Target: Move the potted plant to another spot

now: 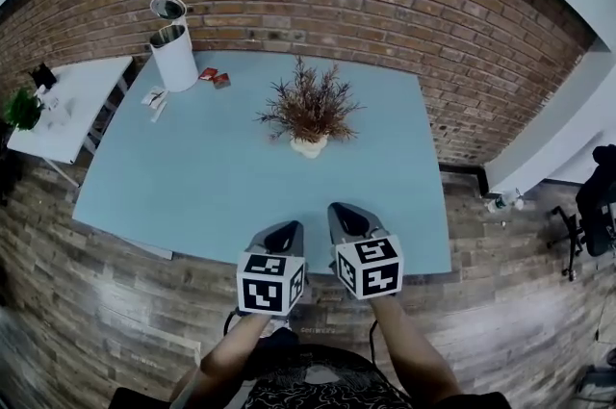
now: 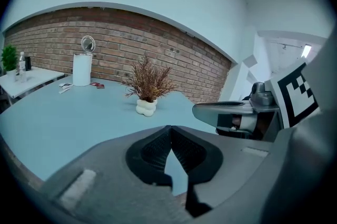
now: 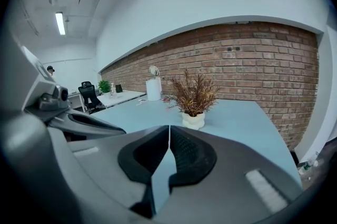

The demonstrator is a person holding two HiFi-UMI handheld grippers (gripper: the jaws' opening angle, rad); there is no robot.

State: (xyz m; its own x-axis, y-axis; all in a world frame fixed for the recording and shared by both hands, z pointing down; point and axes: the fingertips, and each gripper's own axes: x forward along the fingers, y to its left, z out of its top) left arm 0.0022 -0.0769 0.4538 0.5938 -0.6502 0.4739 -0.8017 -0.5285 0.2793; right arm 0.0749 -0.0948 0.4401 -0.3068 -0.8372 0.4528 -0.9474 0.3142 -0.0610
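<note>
Head view: bushy brown potted plant (image 1: 310, 114) in lumpy white pot, mid smooth pale-blue table (image 1: 192, 195), well ahead of left gripper (image 1: 286, 232) and right gripper (image 1: 346, 213). Left gripper view: ribbed black pads (image 2: 155, 149) pressed together, empty. Right gripper view: likewise closed, nothing between.

Ahead of the closed jaws of the left gripper (image 1: 287, 229) and right gripper (image 1: 346, 210), side by side: bare blue tabletop (image 1: 192, 176) right up to the potted plant (image 1: 310, 114), with open passage on either side of it. Far ahead and left of the jaws, a white cylindrical container (image 1: 174, 56) and small red packets (image 1: 214, 77), well apart from the plant. Beyond everything, the brick wall (image 1: 385, 3), closing off the far side.
</note>
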